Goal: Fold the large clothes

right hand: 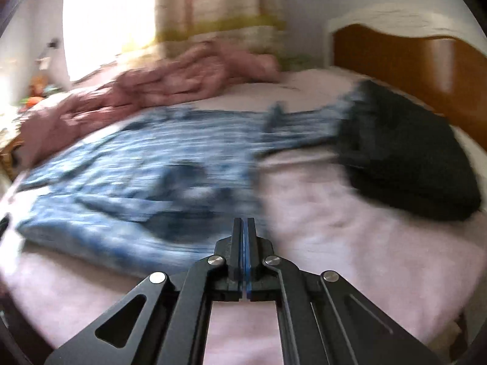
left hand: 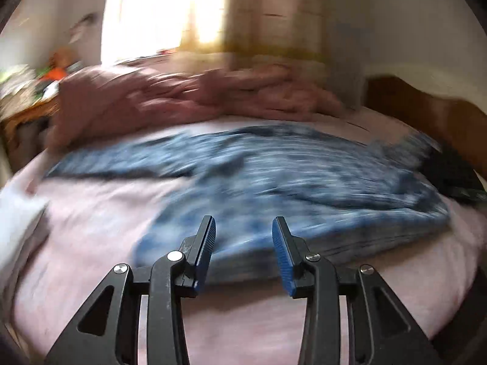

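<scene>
My left gripper (left hand: 243, 228) hovers with fingers spread above the near edge of the pink-sheeted bed (left hand: 91, 243), aimed at the blue tie-dye garment (left hand: 274, 176) spread mid-bed. My right gripper (right hand: 246, 228) is pressed together, empty, beside a folded black garment (right hand: 404, 158).

Blue mottled cloth garment (left hand: 274, 182); pink matt sheet (left hand: 91, 243); glossy wood headboard (right hand: 411, 70).
</scene>
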Action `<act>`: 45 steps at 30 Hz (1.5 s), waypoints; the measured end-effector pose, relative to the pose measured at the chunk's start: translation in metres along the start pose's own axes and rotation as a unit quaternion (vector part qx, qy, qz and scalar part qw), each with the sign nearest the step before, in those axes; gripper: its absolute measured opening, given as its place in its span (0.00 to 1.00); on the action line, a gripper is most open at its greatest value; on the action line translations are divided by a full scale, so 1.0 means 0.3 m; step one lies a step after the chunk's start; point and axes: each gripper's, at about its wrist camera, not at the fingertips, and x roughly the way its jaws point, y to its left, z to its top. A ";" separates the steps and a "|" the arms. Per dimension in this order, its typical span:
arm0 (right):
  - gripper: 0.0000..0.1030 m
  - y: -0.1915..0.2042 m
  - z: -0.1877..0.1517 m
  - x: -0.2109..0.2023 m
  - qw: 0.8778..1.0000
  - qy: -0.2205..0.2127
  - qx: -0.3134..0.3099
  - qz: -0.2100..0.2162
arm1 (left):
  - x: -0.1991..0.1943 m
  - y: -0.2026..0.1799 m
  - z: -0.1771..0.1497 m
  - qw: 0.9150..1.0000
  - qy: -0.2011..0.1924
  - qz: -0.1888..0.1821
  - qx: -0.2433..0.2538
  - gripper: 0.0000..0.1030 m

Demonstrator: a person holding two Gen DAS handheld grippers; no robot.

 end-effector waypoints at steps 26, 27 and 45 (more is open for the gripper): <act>0.60 0.071 0.075 0.215 0.999 0.016 -0.008 -0.032 | 0.204 -0.436 -0.015 0.998 0.061 -0.009 0.020 0.39; 0.66 0.077 0.053 0.184 0.999 0.010 -0.013 -0.031 | 0.196 -0.447 0.001 0.998 0.052 -0.013 0.022 0.39; 0.77 0.022 -0.163 0.055 0.998 0.001 0.033 -0.055 | 0.112 -0.527 -0.202 0.997 0.031 -0.001 0.076 0.37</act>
